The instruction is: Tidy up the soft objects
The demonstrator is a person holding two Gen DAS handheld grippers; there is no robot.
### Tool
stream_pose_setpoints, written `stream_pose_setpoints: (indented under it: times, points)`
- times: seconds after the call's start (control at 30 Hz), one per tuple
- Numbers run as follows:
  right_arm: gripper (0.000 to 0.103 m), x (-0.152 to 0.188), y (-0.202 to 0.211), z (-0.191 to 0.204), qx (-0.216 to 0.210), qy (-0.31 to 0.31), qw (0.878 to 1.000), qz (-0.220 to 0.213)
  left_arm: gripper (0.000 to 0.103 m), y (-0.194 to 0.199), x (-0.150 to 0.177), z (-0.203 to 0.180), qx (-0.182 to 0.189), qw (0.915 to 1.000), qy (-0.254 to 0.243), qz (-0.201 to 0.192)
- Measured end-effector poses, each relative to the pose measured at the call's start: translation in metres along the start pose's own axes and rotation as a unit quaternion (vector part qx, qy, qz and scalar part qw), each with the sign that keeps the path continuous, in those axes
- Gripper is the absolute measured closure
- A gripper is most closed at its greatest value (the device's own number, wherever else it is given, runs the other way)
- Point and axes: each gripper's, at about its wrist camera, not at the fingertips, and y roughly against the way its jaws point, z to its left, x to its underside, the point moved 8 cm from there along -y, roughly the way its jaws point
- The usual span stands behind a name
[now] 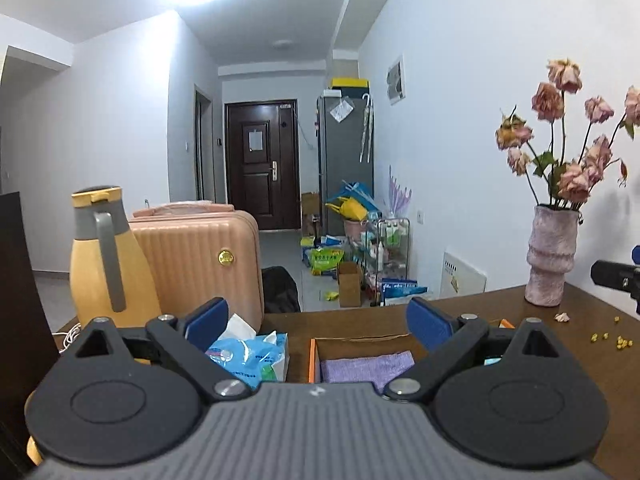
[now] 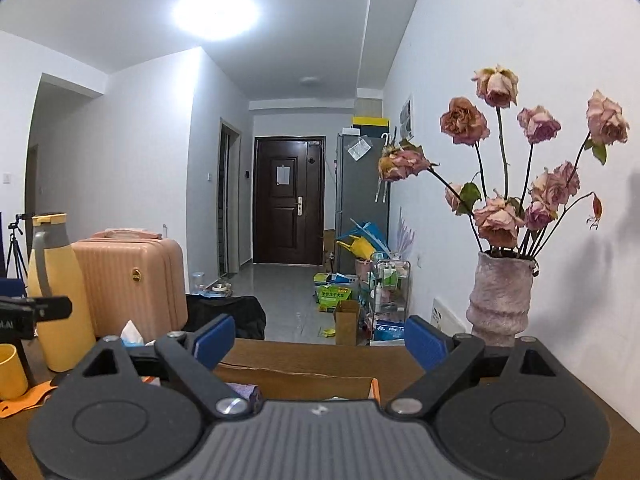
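Our left gripper (image 1: 316, 322) has its jaws wide apart, with nothing in them. Our right gripper (image 2: 320, 338) is the same, wide and bare. Just below and ahead of our left jaws sits the orange box (image 1: 314, 354), and the purple cloth (image 1: 366, 364) lies flat inside it, long side running left to right. From our right gripper only a purple corner peeks out low on the left. So we think our left hand is nearer.

Lilac cloth (image 1: 366, 364) in orange-edged box (image 1: 314, 360), yellow jug (image 1: 106, 264) with grey handle, ribbed pink suitcase (image 1: 200, 264), mottled pink vase (image 1: 552, 256), dark brown worktop (image 1: 520, 344)
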Motion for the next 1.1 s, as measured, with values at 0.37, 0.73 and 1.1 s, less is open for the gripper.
stream_pose_setpoints:
  times: [0.37,0.73,1.1]
  points:
    - [0.011,0.044,0.117,0.017,-0.010,-0.020,1.000,-0.014,0.002,0.120,0.056,0.003,0.027,0.9993,0.008,-0.022]
    - [0.010,0.140,0.273,0.060,-0.022,-0.029,0.999,-0.002,0.000,0.261,0.146,0.017,-0.018,0.9991,0.001,-0.039]
    - [0.001,0.164,0.318,0.084,-0.037,-0.033,0.999,0.000,0.000,0.307,0.171,0.016,-0.003,0.9996,0.012,-0.026]
